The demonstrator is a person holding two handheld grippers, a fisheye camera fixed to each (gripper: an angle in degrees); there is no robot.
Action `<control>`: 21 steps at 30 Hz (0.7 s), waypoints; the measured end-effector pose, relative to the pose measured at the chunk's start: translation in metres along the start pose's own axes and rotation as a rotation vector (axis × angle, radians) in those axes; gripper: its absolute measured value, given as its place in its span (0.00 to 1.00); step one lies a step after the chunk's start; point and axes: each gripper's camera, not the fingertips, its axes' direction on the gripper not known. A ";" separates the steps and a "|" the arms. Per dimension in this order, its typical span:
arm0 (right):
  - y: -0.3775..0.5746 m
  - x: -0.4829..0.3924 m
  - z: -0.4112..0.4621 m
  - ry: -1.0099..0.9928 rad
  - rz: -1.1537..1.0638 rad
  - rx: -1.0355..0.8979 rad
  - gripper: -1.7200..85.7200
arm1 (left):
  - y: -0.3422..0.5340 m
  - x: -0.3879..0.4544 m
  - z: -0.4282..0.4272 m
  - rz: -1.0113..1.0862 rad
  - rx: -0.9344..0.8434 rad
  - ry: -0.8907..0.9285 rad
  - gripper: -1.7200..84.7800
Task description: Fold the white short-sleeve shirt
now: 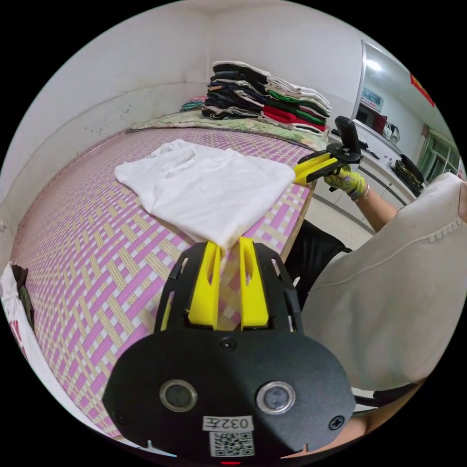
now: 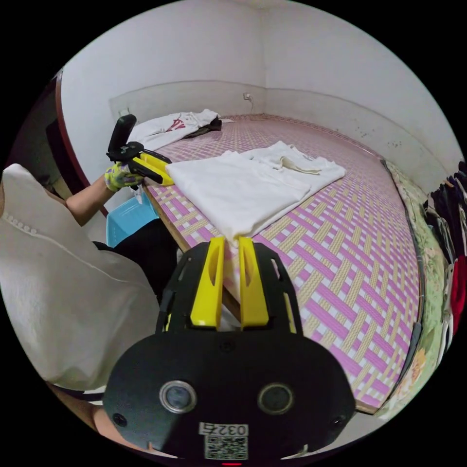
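Left gripper view: the white shirt (image 1: pixel 204 187) lay partly folded on the pink woven mat (image 1: pixel 97 272), centre frame. The left gripper (image 1: pixel 228 245) sat low-centre w/ its fingers closed on the near corner of the fabric. At mid-right the right gripper (image 1: pixel 304 172) pinched the far hem corner at the mat's edge; a gloved hand (image 1: pixel 348 181) held it. A stack of folded clothes (image 1: pixel 267 99) stood at upper centre.

Right gripper view: same shirt (image 2: pixel 248 182) centre frame, collar toward upper right. The right gripper's fingers (image 2: pixel 214 272) were clamped on the near corner; the left gripper (image 2: pixel 163 175) held the other corner at upper left.

Risk, as I judged it: both grips were only on thin corner fabric, so an uneven lift could let one slip and skew the fold, or drag the layers apart.
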 end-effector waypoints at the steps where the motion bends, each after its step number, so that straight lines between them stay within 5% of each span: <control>1: 0.001 -0.001 0.001 -0.002 0.008 0.003 0.08 | 0.003 0.001 -0.001 -0.001 0.004 0.004 0.04; 12: 0.002 -0.005 -0.001 -0.024 0.010 -0.026 0.12 | 0.019 0.000 -0.011 0.004 -0.002 0.013 0.04; 21: 0.016 -0.021 -0.019 -0.011 -0.114 -0.042 0.02 | 0.044 -0.008 -0.036 -0.022 0.075 -0.005 0.01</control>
